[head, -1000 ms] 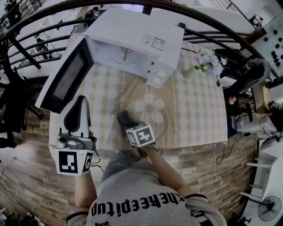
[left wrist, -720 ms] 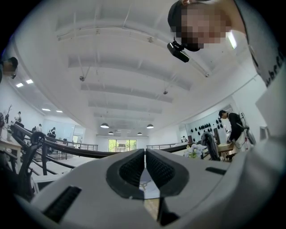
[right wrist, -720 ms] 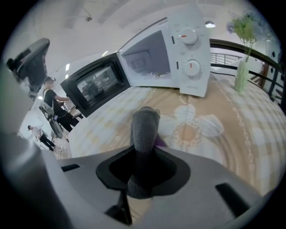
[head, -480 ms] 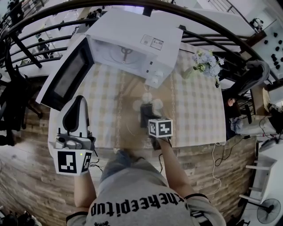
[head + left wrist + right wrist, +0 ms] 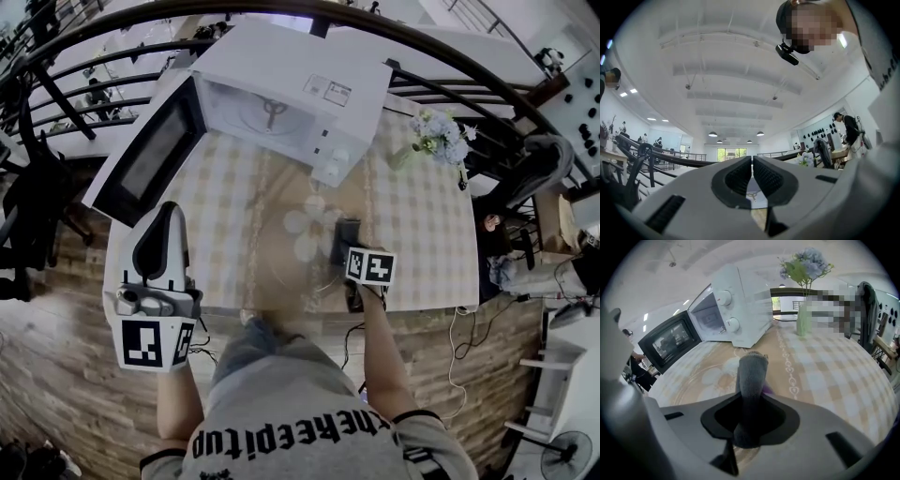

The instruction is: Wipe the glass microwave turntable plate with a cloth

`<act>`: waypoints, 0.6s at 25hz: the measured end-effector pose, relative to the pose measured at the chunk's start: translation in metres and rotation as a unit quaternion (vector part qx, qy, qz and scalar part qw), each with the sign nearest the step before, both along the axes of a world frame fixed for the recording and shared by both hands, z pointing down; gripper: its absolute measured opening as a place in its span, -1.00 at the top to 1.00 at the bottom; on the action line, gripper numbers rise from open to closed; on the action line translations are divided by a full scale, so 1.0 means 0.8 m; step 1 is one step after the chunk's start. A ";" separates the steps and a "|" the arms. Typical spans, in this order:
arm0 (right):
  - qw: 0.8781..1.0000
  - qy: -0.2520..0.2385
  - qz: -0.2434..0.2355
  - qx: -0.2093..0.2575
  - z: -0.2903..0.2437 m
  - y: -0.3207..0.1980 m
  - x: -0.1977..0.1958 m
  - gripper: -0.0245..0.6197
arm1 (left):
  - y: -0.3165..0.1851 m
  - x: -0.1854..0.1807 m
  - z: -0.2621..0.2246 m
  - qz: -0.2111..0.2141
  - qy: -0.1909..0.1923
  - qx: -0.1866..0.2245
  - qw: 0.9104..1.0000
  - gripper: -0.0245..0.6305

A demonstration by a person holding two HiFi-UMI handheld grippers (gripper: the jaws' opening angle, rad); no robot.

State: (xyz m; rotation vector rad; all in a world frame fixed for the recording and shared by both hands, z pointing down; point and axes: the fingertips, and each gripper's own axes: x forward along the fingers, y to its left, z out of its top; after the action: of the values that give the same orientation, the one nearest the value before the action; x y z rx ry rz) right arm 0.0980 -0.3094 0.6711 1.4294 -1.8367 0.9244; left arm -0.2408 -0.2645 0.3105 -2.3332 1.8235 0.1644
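The glass turntable plate (image 5: pixel 298 251) lies flat on the checked tablecloth in front of the microwave; in the right gripper view it (image 5: pixel 705 380) shows ahead and to the left. My right gripper (image 5: pixel 346 236) is over the plate's right part, shut on a dark grey cloth (image 5: pixel 751 373) that sticks out forward from the jaws and reaches down to the glass. My left gripper (image 5: pixel 171 212) is held off the table's left front corner, away from the plate. Its jaws (image 5: pixel 752 174) are closed together on nothing and point out over the room.
A white microwave (image 5: pixel 286 94) stands at the back of the table with its door (image 5: pixel 150 159) swung open to the left. A vase of flowers (image 5: pixel 433 139) stands at the back right. A dark railing (image 5: pixel 450 80) curves behind the table. The table's front edge (image 5: pixel 281 309) is close to my body.
My right gripper has swept with the cloth from the plate's front left to its right side. The left gripper has stayed where it was.
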 end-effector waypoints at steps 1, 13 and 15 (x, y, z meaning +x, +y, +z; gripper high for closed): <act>1.000 0.002 0.002 0.000 0.001 0.000 0.001 0.61 | 0.002 -0.001 0.000 -0.002 0.000 0.001 1.000 0.89; 0.984 -0.108 -0.140 -0.021 -0.029 0.077 -0.186 0.61 | 0.023 0.006 -0.004 -0.004 0.001 0.004 1.000 0.89; 0.977 -0.106 -0.182 -0.032 -0.026 0.097 -0.221 0.61 | 0.025 0.008 -0.005 -0.004 0.000 0.004 1.000 0.89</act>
State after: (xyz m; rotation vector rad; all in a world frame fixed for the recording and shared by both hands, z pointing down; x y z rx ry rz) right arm -0.0792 -0.2319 0.6503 0.9380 -2.1129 0.9613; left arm -0.2343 -0.2446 0.3064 -2.3204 1.8290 0.1707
